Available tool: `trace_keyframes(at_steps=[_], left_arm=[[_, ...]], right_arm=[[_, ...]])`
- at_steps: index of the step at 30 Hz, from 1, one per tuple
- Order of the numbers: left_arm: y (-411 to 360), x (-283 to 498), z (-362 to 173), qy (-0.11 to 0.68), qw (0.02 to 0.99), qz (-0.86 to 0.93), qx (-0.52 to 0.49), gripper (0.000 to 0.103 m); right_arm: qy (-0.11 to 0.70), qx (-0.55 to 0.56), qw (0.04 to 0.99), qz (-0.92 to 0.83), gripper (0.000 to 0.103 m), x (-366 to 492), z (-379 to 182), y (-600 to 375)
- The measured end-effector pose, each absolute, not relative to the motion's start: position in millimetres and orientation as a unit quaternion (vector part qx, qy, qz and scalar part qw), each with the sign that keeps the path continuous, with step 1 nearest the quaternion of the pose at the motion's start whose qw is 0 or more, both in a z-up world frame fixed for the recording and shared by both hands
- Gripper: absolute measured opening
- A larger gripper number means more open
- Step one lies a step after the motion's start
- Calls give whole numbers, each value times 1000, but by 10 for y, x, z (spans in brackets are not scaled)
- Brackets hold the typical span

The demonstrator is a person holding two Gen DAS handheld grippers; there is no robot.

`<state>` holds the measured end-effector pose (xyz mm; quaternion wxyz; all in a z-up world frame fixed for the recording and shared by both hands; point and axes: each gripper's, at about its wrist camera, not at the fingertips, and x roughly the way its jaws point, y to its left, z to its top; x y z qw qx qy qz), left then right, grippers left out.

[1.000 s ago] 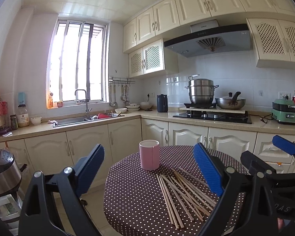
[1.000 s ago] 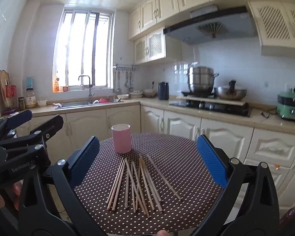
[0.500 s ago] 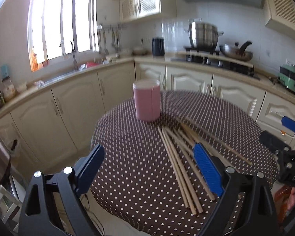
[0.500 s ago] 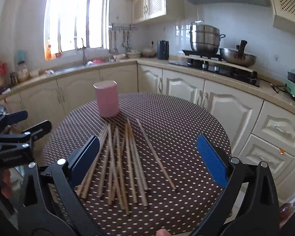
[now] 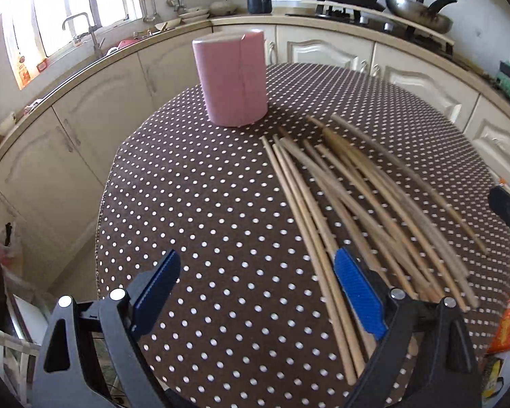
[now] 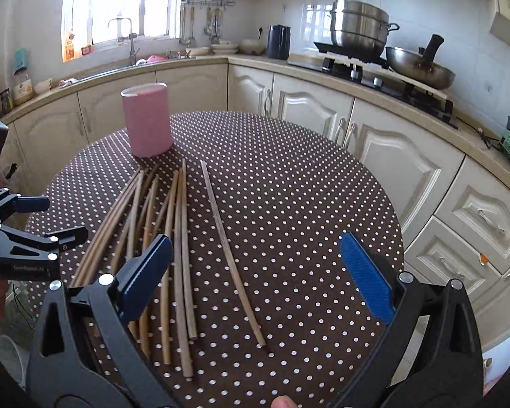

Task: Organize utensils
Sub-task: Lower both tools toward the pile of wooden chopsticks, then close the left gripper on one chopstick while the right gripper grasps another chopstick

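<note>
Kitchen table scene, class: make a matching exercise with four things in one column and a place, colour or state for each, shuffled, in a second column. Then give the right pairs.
Column one:
1. holder
2. chopsticks
3. tablecloth
4. wok

Column two:
A. brown with white dots
B. lying loose in a spread on the table
C. on the stove by the far wall
D. pink, standing upright

Pairs: 1-D, 2-B, 3-A, 4-C.

Extra note: the left gripper and right gripper both have their blue fingers apart and hold nothing.
</note>
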<state>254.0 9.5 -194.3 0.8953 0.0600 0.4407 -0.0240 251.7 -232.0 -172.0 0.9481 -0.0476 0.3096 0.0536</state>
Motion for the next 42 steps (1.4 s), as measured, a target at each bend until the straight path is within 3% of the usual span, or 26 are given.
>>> trace_keyframes(at_steps=[15,19,26,37,42], left_arm=[[130,2888,-2015,481,874,-5,69,90],[137,3030,-2067,502,861,11,83,90],[209,3262,-2050,527,849,-34,8,90],[172,3701,-2104,562,827,-33,16,90],[70,3874,-2097,569,822,-27,29,76]], right_arm=[[341,-70,934,84,97,2967,-1730,-2288],[364,-78,922,105,97,3127,-1713,-2284],[433,-56,889,141,97,3463,-1739,-2323],[493,-59,852,166,97,3718,-1813,-2240],[523,-71,832,171,97,3845,-1830,-2204]])
